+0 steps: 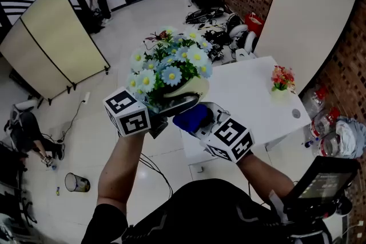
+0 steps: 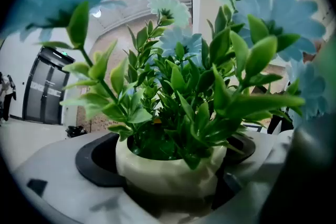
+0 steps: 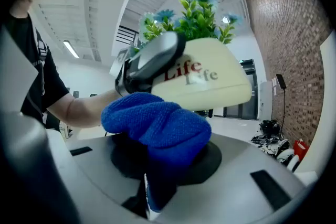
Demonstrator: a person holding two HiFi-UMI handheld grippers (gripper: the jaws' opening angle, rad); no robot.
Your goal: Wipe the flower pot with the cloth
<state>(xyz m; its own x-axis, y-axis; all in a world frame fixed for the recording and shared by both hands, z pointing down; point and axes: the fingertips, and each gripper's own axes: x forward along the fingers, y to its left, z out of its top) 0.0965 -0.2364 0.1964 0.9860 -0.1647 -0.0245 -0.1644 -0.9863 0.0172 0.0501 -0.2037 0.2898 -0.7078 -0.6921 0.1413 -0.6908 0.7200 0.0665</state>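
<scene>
Leaning flower pot point(image 1: 193, 92) in left claw point(image 1: 172, 106), blooms point(image 1: 169, 63) pointing up-left, cloth point(image 1: 191, 118) below.

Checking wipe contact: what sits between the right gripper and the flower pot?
The blue cloth, bunched in the jaws of the right gripper, fills that gap, close to the flower pot. The right gripper view shows it.

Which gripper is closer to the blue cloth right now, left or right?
Right. The right gripper is shut on the blue cloth itself. The left gripper is shut on the flower pot, right next to the cloth.
</scene>
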